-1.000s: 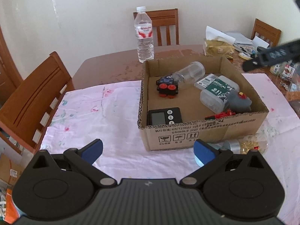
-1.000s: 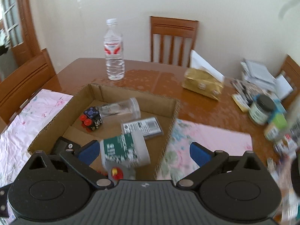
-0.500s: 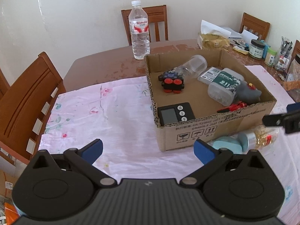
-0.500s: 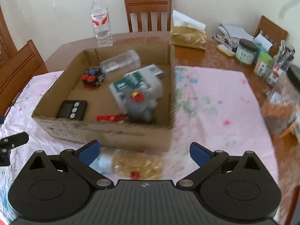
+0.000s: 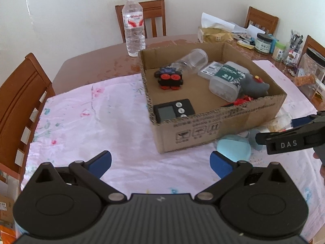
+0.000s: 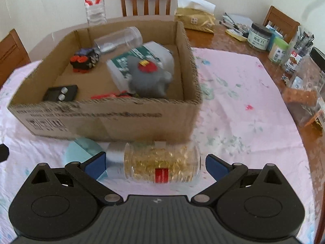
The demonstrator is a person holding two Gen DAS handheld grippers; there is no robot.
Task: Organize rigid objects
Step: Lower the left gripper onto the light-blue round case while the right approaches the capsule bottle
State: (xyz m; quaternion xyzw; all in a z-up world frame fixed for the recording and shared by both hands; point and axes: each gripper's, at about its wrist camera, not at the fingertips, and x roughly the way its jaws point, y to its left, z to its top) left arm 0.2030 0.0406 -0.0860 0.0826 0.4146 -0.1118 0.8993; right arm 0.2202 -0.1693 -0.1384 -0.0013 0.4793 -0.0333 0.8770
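Capsule jar (image 6: 162,163) on its side, between spread right hand-held gripper (image 6: 155,165) fingers

clear plastic water bottle (image 5: 134,26) standing behind the box | gold tissue pack (image 6: 195,18) lying on brown table | wooden chair (image 5: 150,18) sitting against wall

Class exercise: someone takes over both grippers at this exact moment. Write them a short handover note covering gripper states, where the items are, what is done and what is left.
Left gripper: open, empty, over the pink cloth short of the cardboard box.
Right gripper: open, straddling the jar of gold capsules, which lies on its side in front of the box; not yet gripped.
Done: timer, black-and-red toy, clear jar, medical container and grey plush are in the box.
Left: the capsule jar and the light blue object beside it are outside the box.
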